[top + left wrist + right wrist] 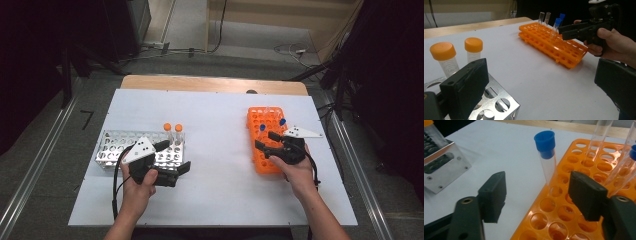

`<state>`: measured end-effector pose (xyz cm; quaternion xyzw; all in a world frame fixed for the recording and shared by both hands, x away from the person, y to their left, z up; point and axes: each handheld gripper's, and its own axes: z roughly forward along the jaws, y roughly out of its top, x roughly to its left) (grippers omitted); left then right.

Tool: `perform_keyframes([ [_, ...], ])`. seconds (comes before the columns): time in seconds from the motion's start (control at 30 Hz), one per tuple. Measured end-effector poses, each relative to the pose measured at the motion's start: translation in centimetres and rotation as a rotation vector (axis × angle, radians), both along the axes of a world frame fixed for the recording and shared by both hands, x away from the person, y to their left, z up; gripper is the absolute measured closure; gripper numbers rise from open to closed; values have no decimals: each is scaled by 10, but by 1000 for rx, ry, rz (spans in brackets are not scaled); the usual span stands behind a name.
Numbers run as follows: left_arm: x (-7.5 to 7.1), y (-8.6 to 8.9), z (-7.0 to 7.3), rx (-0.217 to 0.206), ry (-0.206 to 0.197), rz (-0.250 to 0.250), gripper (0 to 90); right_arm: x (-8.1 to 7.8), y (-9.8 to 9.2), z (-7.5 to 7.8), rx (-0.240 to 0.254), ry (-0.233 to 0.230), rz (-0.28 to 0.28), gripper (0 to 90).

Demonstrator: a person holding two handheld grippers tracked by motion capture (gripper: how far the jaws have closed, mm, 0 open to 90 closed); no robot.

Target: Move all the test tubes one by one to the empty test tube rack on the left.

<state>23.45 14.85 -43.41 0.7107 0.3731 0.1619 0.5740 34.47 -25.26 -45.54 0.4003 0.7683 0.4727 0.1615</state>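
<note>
The blue-capped tube stands slightly tilted in the orange rack, at about three o'clock on the tabletop. The right tool brackets it, jaws spread and not touching. It looks light, thin-walled, slick and likely brittle, so grip gently on the clear wall just under the cap. The left tool hangs spread by the metal rack.
</note>
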Motion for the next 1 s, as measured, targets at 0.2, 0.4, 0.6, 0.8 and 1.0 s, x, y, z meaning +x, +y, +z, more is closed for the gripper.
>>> perform_keyframes([
  [0.2,-1,1,1,-5,0,4,0,15,9,-4,-57,16,-53,447],
  [0.4,-2,2,2,-5,0,6,0,23,16,-5,-113,25,-84,544],
  [0.6,-2,0,2,6,2,2,0,28,24,-5,-188,46,-132,630],
  [0.8,-1,-3,1,14,3,1,0,28,24,-5,-188,40,-151,731],
  [1.0,-1,-6,0,21,4,-3,0,25,24,-5,-174,22,-149,744],
])
